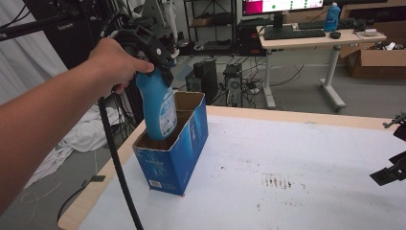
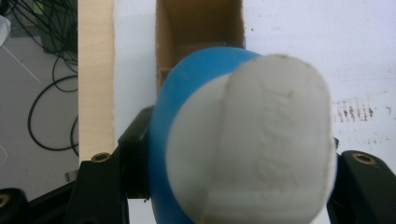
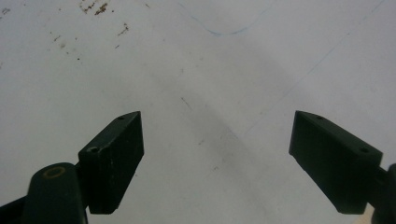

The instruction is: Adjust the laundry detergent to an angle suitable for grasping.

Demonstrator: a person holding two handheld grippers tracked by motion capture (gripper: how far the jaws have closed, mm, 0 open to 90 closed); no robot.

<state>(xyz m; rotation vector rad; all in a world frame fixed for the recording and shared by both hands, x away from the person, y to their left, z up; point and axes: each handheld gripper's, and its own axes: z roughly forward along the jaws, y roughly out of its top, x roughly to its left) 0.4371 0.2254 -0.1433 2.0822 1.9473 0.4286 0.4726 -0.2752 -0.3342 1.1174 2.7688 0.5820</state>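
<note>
Your left forearm and hand [image 1: 115, 64] filled the near left of the high view, wrapped around the left tool [image 1: 152, 48], which was clamped on the top of a blue bottle [image 1: 159, 108]. You held that bottle nearly upright, its long axis running top to bottom with a slight lean, the top tipped toward your hand. Its base pointed down into the open mouth of a blue cardboard box [image 1: 177, 153], and its lower end sat just below the box rim. The box stood near the left edge of the desk [image 1: 297, 163], with its top flaps open and its brown inside showing. A black cable [image 1: 117, 177] trailed down from the left tool past the box. At the right edge of that view, your right tool [image 1: 393, 168] hung over the desk, well apart from the box and the bottle.

From the left gripper view, you were looking straight down the bottle's length. Its white cap [image 2: 254, 144] sat closest, the blue shoulder [image 2: 187, 93] curved behind it, and the box opening [image 2: 201, 28] lay beyond. The black jaws pressed in on the bottle from both sides.

From the right gripper view, your right tool [image 3: 217, 158] had its jaws spread wide with nothing between them, only the pale, lightly stained desk surface [image 3: 196, 60] beneath.
</note>
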